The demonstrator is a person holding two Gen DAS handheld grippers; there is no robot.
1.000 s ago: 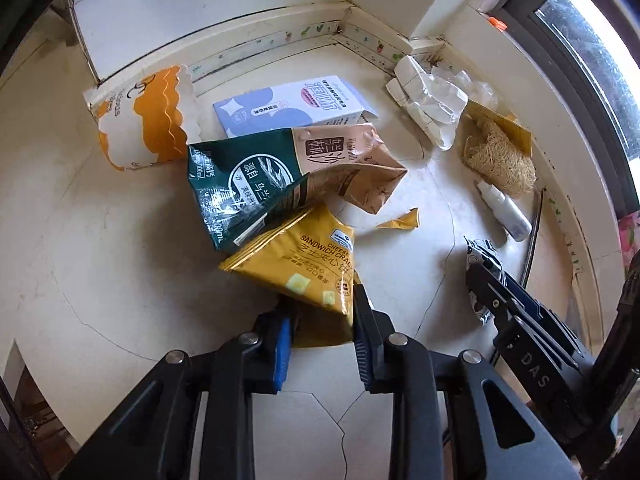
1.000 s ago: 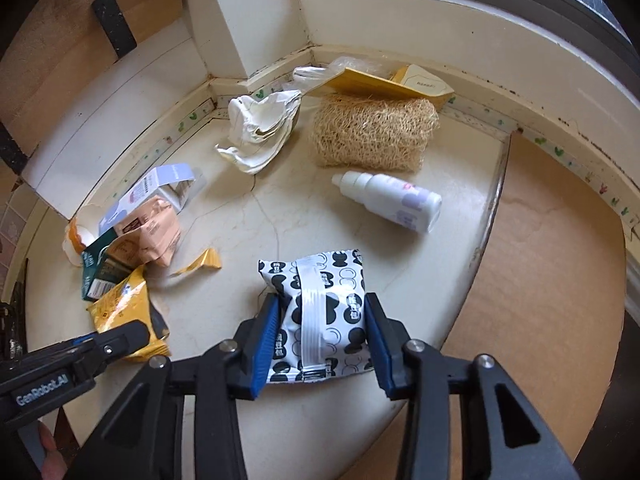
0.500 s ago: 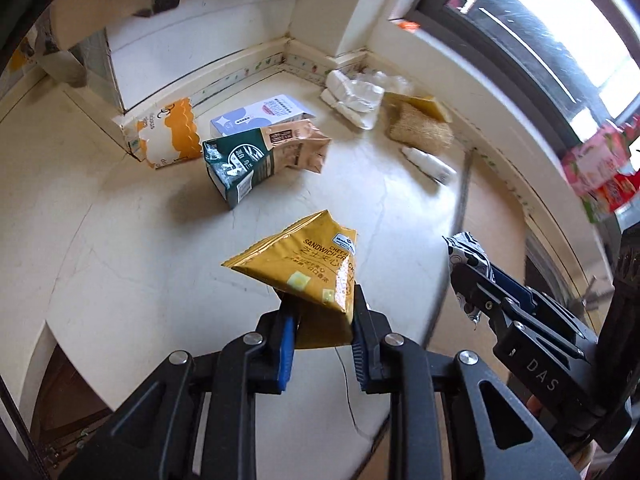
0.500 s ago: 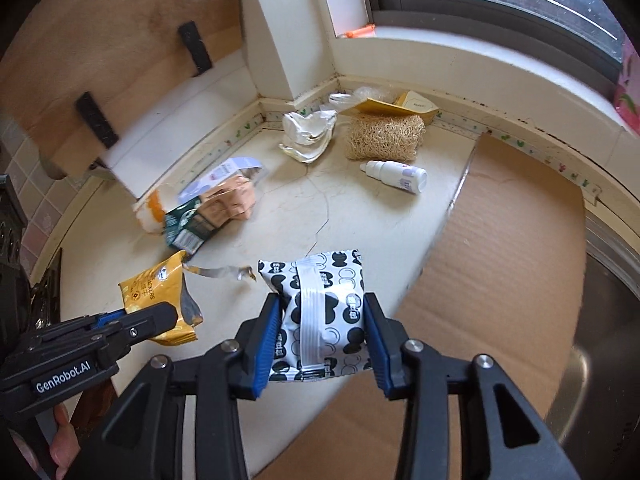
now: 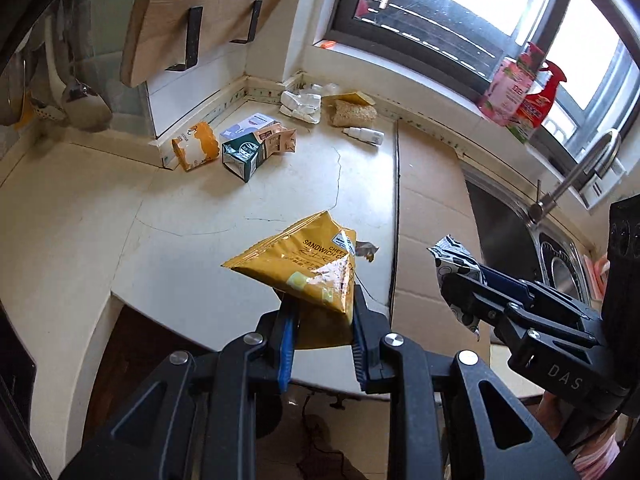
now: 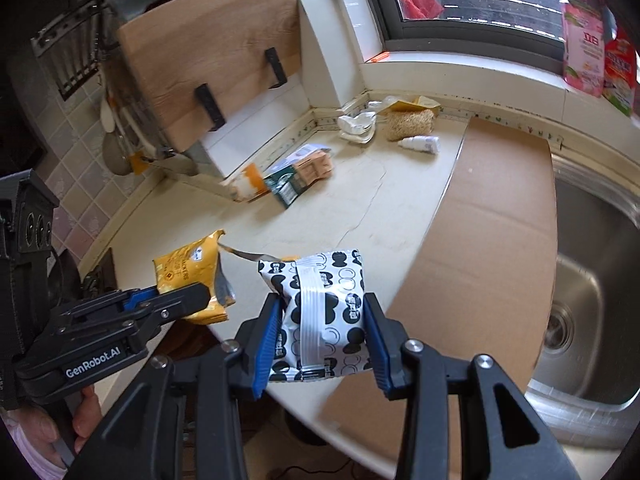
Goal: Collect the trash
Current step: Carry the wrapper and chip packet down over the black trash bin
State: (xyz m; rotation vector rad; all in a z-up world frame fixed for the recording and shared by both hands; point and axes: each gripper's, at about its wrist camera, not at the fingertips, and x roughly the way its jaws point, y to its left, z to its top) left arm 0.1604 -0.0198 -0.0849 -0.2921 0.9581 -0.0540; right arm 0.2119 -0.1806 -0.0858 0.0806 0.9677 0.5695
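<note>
My left gripper (image 5: 320, 320) is shut on a yellow cracker wrapper (image 5: 304, 268), which hangs in the air above the front edge of the cream counter (image 5: 120, 208). Beside it, my right gripper (image 6: 320, 320) is shut on a black-and-white patterned packet (image 6: 324, 300), also lifted off the counter. In the right wrist view the left gripper (image 6: 192, 296) with the yellow wrapper (image 6: 188, 268) shows at lower left. More trash lies in the far corner: a green-and-brown carton (image 5: 256, 150), an orange-and-white carton (image 5: 192, 152), a blue-and-white box (image 5: 248, 126) and crumpled white packaging (image 5: 300, 104).
A loofah pad (image 5: 352, 112) and a small white bottle (image 5: 364, 134) lie near the window wall. A cardboard sheet (image 6: 492, 216) covers the counter beside the steel sink (image 6: 592, 280) with its faucet (image 5: 580, 172). A wooden board (image 6: 208, 48) hangs on the wall.
Both grippers have risen and drawn back from the corner, each carrying its packet. The trash pile now looks far away, and the sink and window have come into view.
</note>
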